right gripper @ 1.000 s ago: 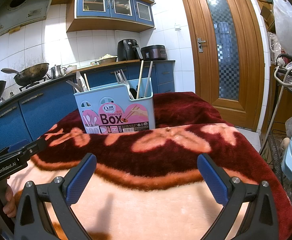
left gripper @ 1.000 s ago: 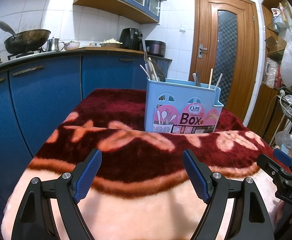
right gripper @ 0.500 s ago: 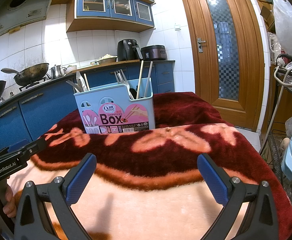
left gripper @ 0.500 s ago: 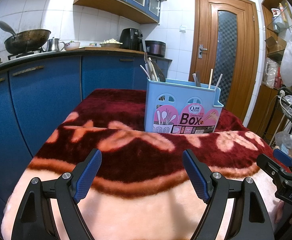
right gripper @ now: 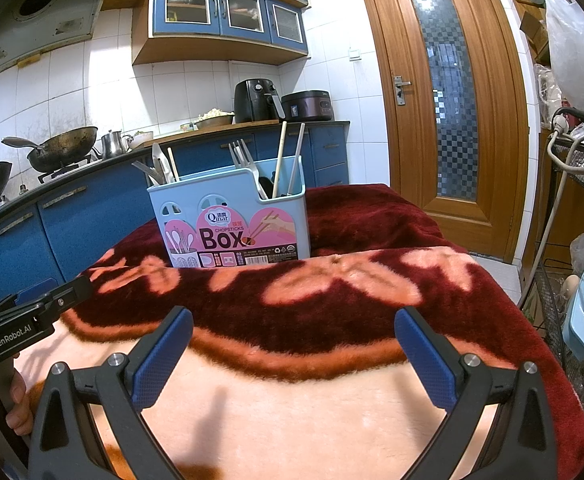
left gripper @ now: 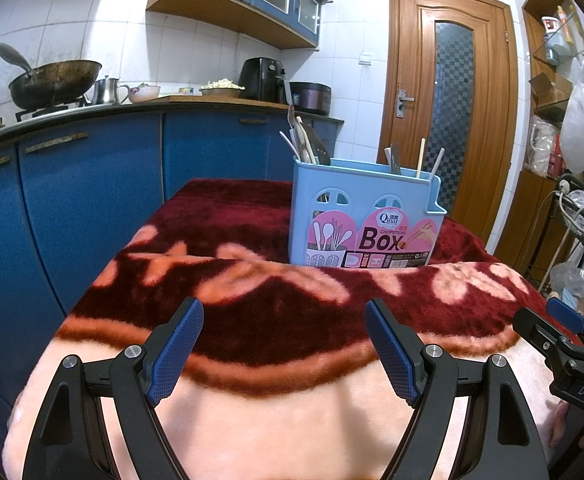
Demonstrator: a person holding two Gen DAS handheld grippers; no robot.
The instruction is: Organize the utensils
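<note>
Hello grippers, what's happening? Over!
Left gripper open, empty. Right gripper open, empty. Blue chopsticks box upright on blanket, utensils inside. Path clear.

White tiled walls [right gripper: 196, 84] back blue cabinets [left gripper: 92, 200] under a dark counter [left gripper: 132, 106]. A wok [left gripper: 52, 80] sits on the stove. A wooden door [right gripper: 443, 100] with patterned glass stands right.

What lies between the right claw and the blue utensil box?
Only bare blanket, seen in the right wrist view, between the open right claw and blue utensil box.
</note>
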